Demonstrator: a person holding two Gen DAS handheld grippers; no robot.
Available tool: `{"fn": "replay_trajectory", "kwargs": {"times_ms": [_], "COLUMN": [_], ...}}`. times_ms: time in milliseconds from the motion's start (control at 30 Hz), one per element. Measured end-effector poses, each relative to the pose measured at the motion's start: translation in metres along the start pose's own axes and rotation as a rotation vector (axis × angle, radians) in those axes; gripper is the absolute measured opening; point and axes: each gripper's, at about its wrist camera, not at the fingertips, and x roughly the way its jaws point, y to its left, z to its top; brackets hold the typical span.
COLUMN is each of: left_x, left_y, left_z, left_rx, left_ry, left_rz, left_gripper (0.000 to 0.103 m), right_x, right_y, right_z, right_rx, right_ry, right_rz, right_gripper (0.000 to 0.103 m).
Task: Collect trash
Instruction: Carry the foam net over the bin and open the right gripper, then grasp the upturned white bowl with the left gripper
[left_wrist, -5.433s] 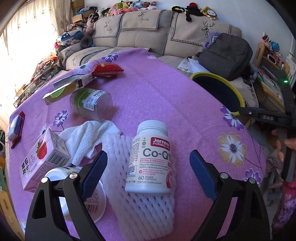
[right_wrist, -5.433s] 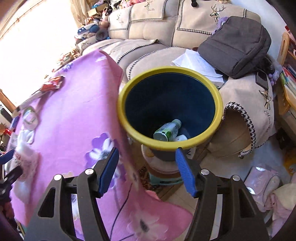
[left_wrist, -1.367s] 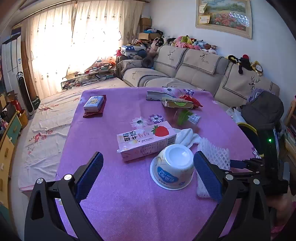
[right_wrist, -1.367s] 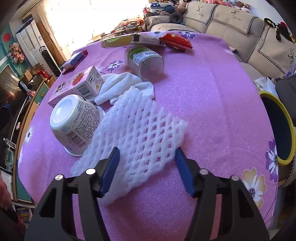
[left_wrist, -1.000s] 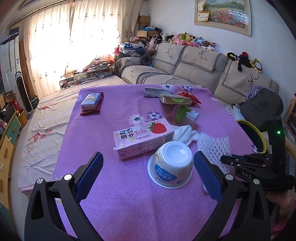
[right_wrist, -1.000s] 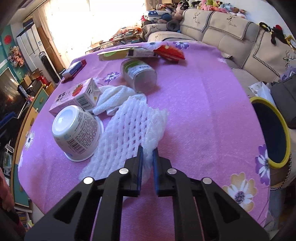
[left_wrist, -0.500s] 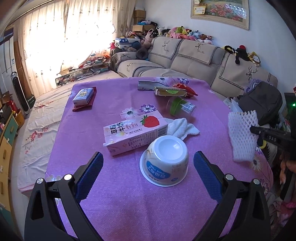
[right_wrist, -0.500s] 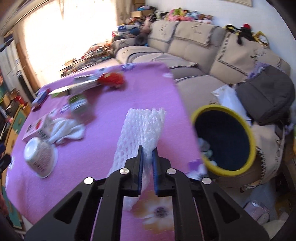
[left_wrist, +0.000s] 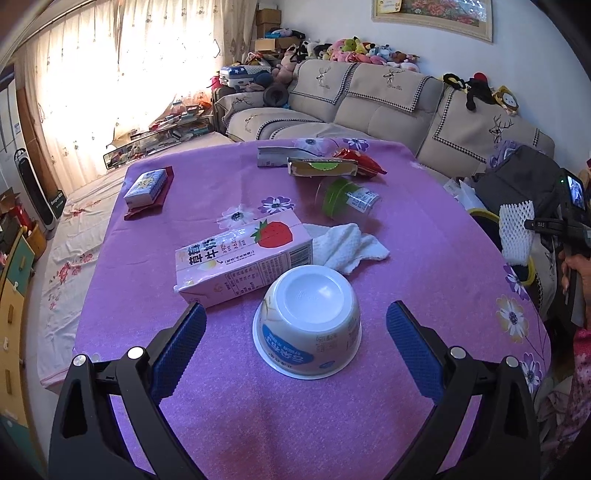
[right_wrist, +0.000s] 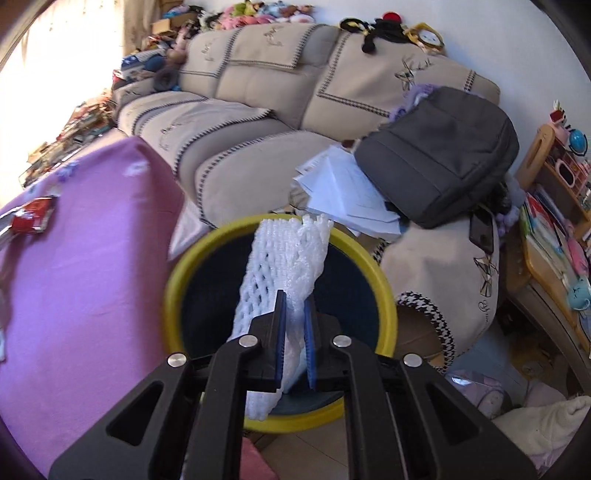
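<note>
Right wrist view shows the right gripper (right_wrist: 294, 341) pinching the foam net (right_wrist: 284, 266) above the yellow-rimmed bin (right_wrist: 384, 291), so it should release only once centred over the opening, while the left gripper (left_wrist: 295, 338) waits spread around the upturned cup (left_wrist: 308, 321).

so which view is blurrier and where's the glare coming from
Right wrist view: motion blur smears the purple tablecloth and the yellow bin rim, while the foam net between the fingers stays fairly sharp. Left wrist view: crisp, but the sunlit curtains blow out white; both views bend strongly at the edges.
</note>
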Motion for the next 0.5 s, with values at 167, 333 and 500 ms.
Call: {"fn": "replay_trajectory", "kwargs": {"times_ms": [167,333,500], "left_x": [0.009,0.018,0.026], "left_y": [-0.006,-0.008,-0.012], "left_z": [0.003,0.003,0.004], "left_rx": [0.009,0.012,0.021], "left_ry": [0.016,0.034,0.049], "left_rz": [0.002,0.001,0.001], "left_gripper": [0.097,0.097,0.097], "right_x": [0.042,0.07,0.076], "right_y": [-0.017,-0.023,-0.021], "right_z": [0.0,-0.005,-0.007], "right_rx": [0.021,0.023,0.02], "right_ry": [0.072,0.119,0.135], "right_rz": [-0.05,-0.07,-0.06], "right_gripper": [0.009,0.009,0.03]}}
